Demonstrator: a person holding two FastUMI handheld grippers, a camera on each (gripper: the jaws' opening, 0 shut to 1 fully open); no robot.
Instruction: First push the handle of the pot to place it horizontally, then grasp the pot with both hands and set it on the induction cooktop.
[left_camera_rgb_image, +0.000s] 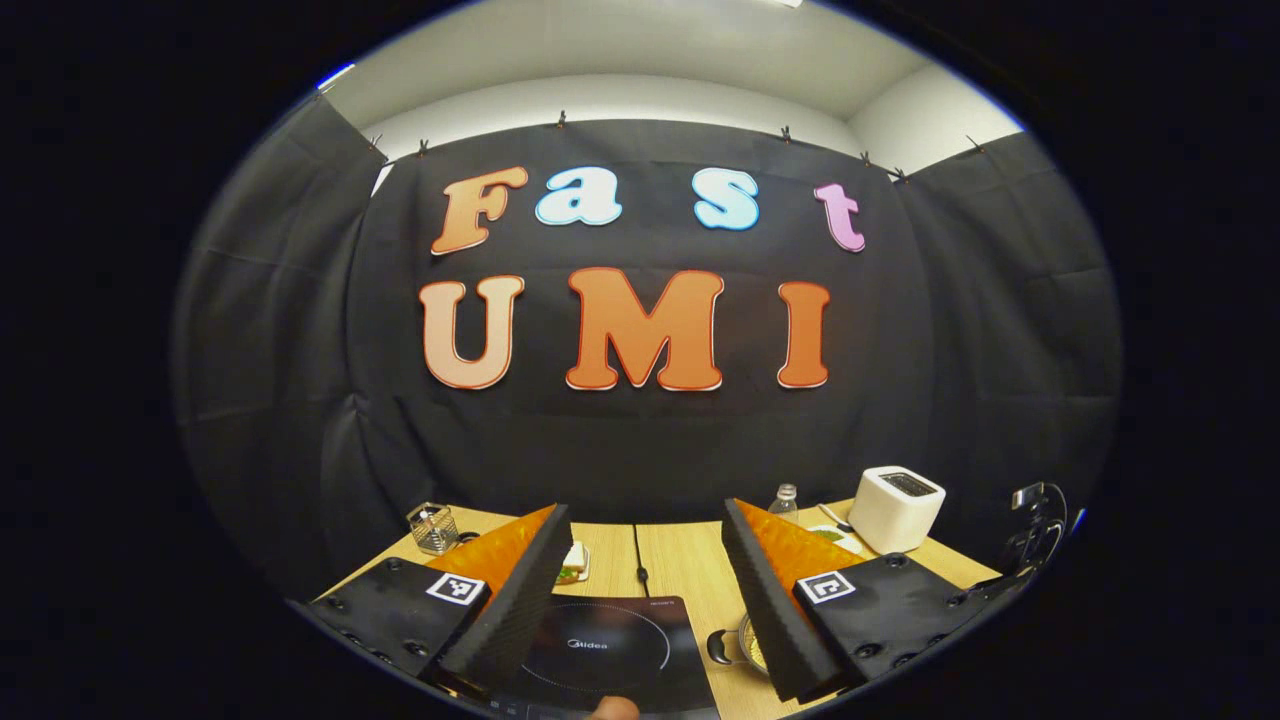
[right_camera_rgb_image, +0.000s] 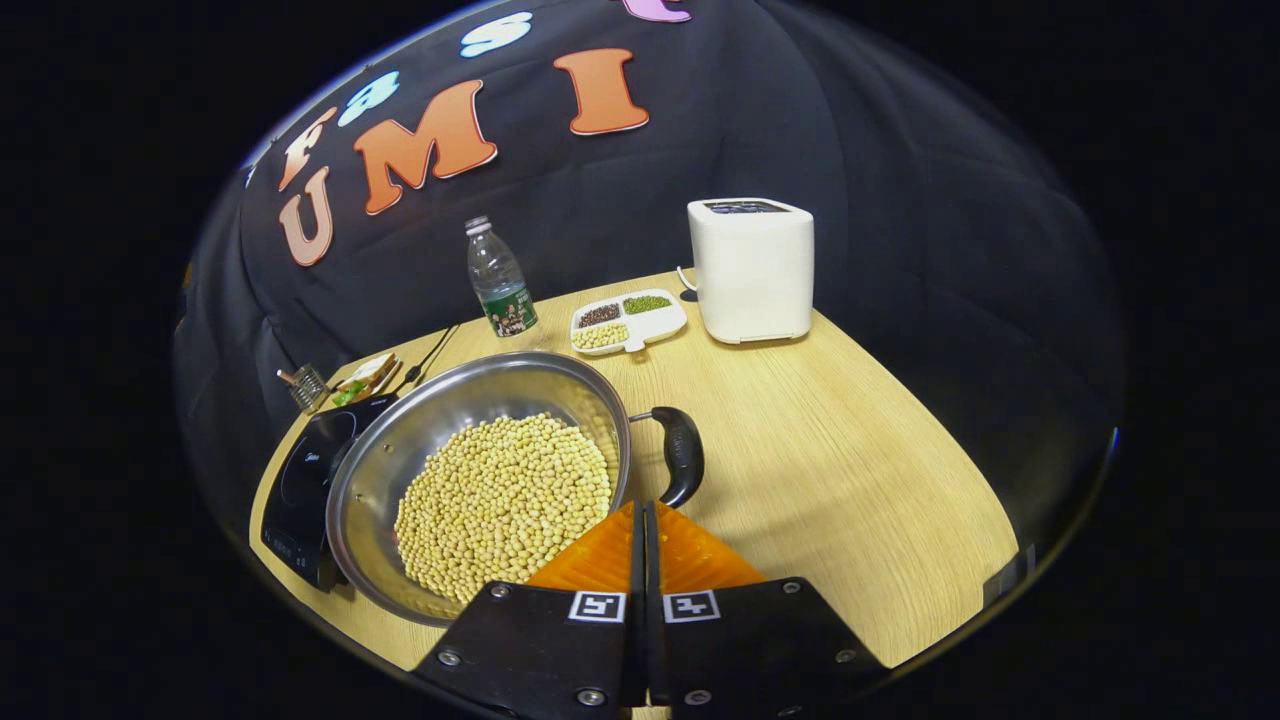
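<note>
A: The left hand-held gripper hangs above the cooktop with its fingers spread wide and nothing between them. The right hand-held gripper has its fingers pressed together, empty, the tips just beside the pot's handle.

B: And where is the pot?

A: The pot sits on the bench, its left side right against the cooktop, possibly overlapping its edge. It's a shallow, shiny steel pan, round, heaped with pale soybeans. The handle is a short, curved, dark loop, smooth and glossy-looking.

B: What worries you?

A: Moving left to right: the cooktop is slick dark glass, so a pot set down crooked could slide. The beans are loose and small, so I'd expect a tilt during the two-handed lift to spill them. The handle is rounded, so closed fingertips pushing it may slip off and jolt the pan.

B: Anything behind?

A: A plastic bottle, a divided tray of beans, and a white boxy toaster, all well apart from the pot.
</note>
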